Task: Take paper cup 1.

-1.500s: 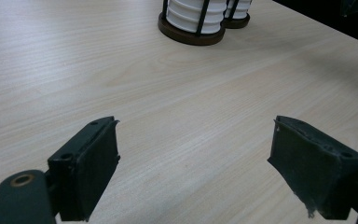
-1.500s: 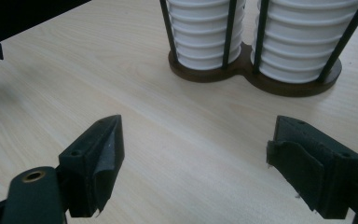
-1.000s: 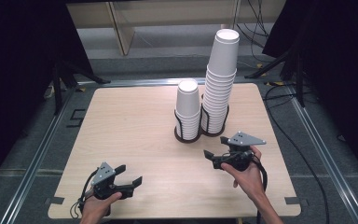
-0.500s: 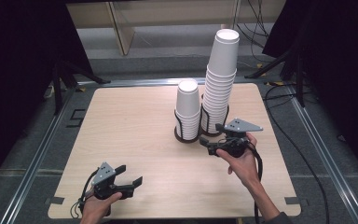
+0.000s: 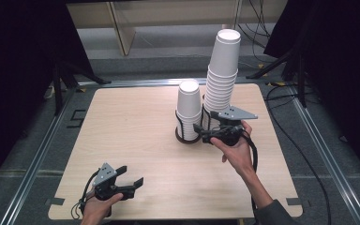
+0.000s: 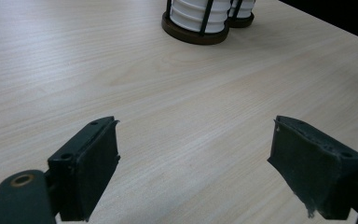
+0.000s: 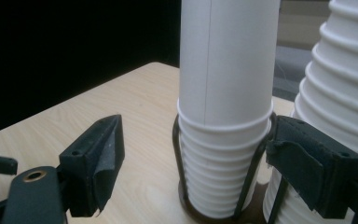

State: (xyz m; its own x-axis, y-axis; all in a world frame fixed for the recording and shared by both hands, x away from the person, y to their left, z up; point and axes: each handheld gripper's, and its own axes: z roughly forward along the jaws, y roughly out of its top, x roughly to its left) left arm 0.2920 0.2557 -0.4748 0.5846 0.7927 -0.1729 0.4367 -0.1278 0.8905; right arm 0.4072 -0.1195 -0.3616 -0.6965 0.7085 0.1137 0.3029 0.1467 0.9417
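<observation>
Two stacks of white paper cups stand upside down in black wire holders at the far middle of the table: a short stack [image 5: 189, 105] and, right of it, a tall stack [image 5: 222, 70]. My right gripper [image 5: 199, 131] is held level just in front of them, open. In the right gripper view the short stack [image 7: 226, 70] stands between the jaws; the right-hand jaw is close to the holder's wire and the left-hand jaw is well clear. The tall stack [image 7: 340, 84] is behind it on the right. My left gripper [image 5: 131, 176] rests near the front left edge, open on bare wood [image 6: 196, 140].
The round wooden table [image 5: 122, 122] has a metal frame rail [image 5: 37, 154] around it on the floor. Cables [image 5: 304, 140] trail at the right. The holders' brown bases [image 6: 196, 32] show far ahead in the left gripper view.
My right gripper has moved away from me and upward, up to the short cup stack. The left gripper has stayed put.
</observation>
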